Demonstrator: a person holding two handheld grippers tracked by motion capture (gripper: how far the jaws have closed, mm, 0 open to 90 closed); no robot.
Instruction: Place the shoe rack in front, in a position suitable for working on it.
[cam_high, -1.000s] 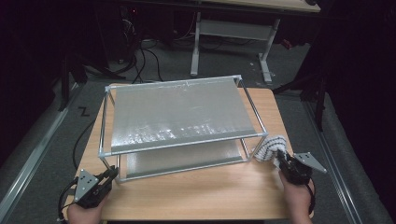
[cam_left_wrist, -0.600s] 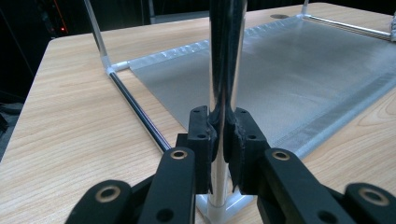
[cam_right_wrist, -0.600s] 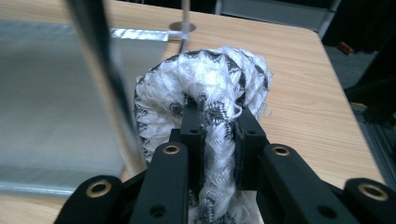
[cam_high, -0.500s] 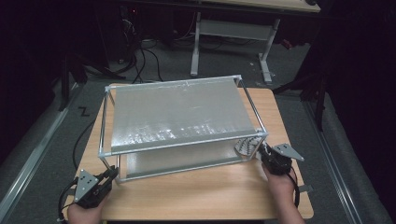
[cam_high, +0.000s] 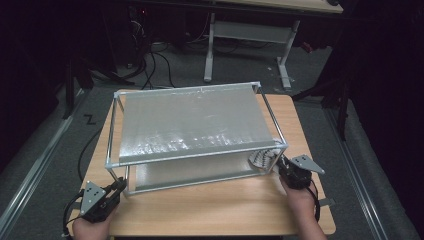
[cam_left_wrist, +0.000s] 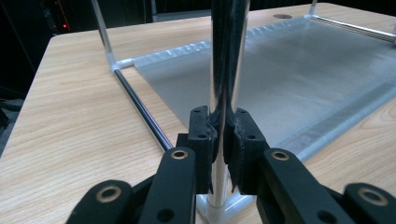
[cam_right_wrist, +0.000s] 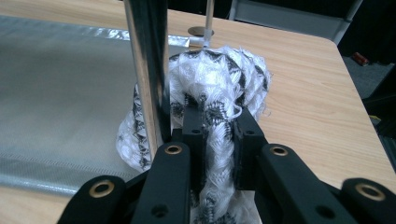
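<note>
No text, label, brand, number or sign can be read anywhere in these pictures. A pale zigzag mark is seen on the floor (cam_high: 89, 119) to the left of the counter (cam_high: 210, 210), but it cannot be made out as a letter or a figure.

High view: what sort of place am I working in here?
Probably a lab or workshop, not a home: a wooden table bearing a metal rack, cables trailing over the grey floor, and a bare desk frame behind.
</note>
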